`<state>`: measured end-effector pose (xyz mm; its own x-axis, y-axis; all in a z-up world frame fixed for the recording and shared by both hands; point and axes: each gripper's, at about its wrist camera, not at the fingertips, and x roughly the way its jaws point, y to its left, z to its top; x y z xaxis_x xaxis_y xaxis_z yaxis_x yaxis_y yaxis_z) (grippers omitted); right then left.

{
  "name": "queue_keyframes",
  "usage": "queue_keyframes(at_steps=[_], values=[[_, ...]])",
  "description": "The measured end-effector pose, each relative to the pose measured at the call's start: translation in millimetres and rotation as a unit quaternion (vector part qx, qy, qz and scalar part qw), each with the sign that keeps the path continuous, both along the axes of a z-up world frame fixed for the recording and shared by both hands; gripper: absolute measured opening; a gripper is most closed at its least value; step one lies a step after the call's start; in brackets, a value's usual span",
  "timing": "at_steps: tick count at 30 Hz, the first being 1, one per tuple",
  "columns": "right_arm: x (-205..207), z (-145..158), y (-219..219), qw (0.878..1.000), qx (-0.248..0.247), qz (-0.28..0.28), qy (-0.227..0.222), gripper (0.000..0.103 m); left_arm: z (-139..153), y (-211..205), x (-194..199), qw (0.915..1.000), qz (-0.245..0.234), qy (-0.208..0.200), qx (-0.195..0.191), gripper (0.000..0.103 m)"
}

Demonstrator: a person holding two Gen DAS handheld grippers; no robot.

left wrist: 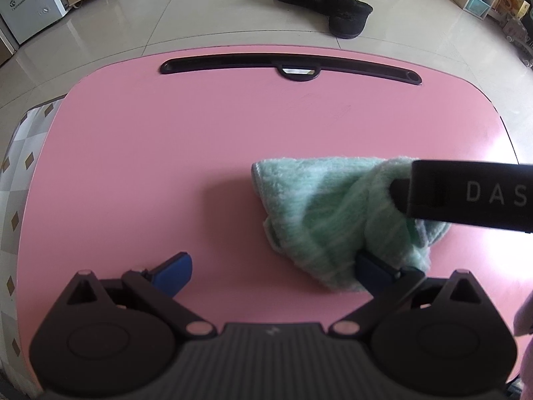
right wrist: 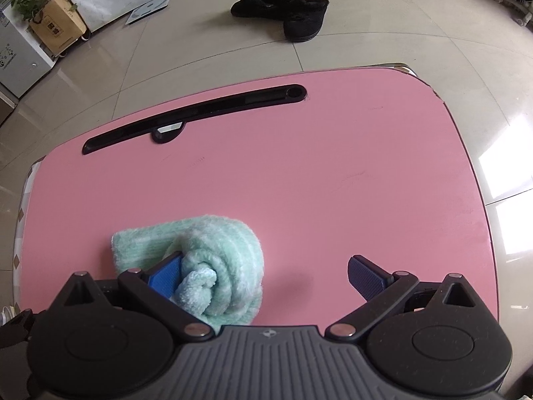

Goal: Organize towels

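Towel (right wrist: 213, 260) rolled on pink table (right wrist: 333, 183), against left pad | right gripper (right wrist: 266, 276) wide open, gripping nothing

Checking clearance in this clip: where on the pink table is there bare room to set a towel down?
Bare pink table runs from the green towel to the black slot and the right edge; in the left view, left of the towel too. Crowded only at the near edge, where both open grippers flank the towel.
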<state>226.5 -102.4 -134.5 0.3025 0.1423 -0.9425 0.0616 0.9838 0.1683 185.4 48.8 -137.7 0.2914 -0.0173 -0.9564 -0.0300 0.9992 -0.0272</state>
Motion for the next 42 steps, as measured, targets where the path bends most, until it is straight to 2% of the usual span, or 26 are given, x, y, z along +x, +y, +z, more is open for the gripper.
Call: queue_keyframes(at_steps=[5, 12, 20, 26, 29, 42], values=[[-4, 0, 7, 1.000, -0.002, 0.015, -0.001, 0.101, -1, 8, -6, 0.9998, 0.017, 0.004, -0.009, 0.103], [-10, 1, 13, 1.000, -0.003, 0.029, -0.006, 0.101, -1, 8, -14, 1.0000, 0.009, 0.004, 0.000, 0.103], [-18, 2, 18, 0.999, -0.004, 0.043, -0.008, 0.101, -4, 13, -27, 0.9995, 0.028, 0.006, -0.010, 0.103], [-24, 3, 18, 0.999, 0.001, 0.049, -0.006, 0.101, -9, 4, -39, 0.9997, 0.015, 0.019, 0.008, 0.103], [-27, 3, 17, 0.999, 0.001, 0.050, -0.006, 0.101, -9, -3, -50, 0.9997, 0.005, 0.011, 0.022, 0.103], [-29, 4, 14, 0.999, 0.013, 0.042, -0.005, 0.101, -2, 2, -50, 0.9996, 0.019, 0.002, 0.021, 0.103]])
